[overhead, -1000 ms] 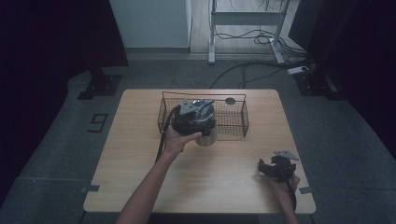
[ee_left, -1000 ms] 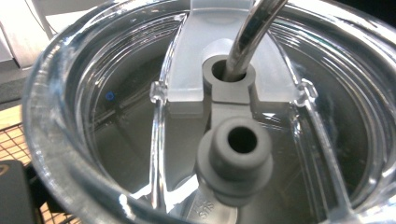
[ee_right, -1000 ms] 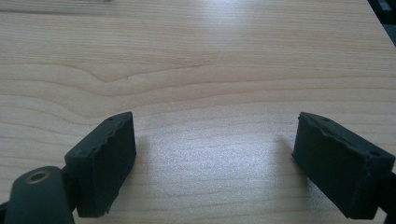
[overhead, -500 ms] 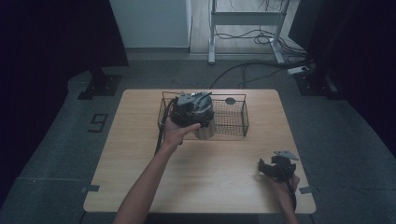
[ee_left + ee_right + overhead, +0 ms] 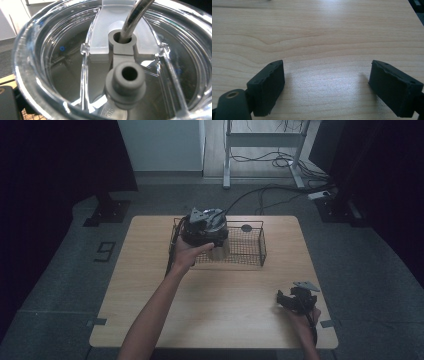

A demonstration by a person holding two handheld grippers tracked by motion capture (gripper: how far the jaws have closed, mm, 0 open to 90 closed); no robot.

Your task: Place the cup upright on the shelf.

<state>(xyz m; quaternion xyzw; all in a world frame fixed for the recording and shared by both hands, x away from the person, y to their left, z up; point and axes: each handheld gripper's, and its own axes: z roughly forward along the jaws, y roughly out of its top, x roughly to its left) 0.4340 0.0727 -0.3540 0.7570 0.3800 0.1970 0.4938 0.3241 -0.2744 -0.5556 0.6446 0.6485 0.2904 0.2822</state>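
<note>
A: What is seen on the wooden desk (image 5: 215, 290) from above?

B: A black wire basket (image 5: 250, 245) is set near the desk's far edge, about midway along it. The left tool (image 5: 204, 227) is held over the basket's left end by the person's left hand (image 5: 186, 256), with the forearm stretched in from the near edge. A pale cup-like shape (image 5: 220, 251) is glimpsed just beneath that tool, at the basket's left end.

A: What is shown in the left gripper view?

B: A clear plastic tumbler lid (image 5: 75, 62) is seen very close, looked down on from above. A metal straw (image 5: 136, 15) is passed through a grey rubber ring (image 5: 122, 41) in the lid. A second grey stopper (image 5: 126, 83) is seated just in front of it. A patch of basket mesh is caught at the lower left corner.

A: Is the left tool closed on the tumbler?

B: That cannot be told; its jaws are hidden from every camera.

A: And the right tool (image 5: 296, 300)?

B: It is held low near the desk's near right corner by the right hand (image 5: 300, 317). In the right gripper view the right tool's (image 5: 329, 87) jaws are spread wide, with nothing but bare wood between them.
</note>
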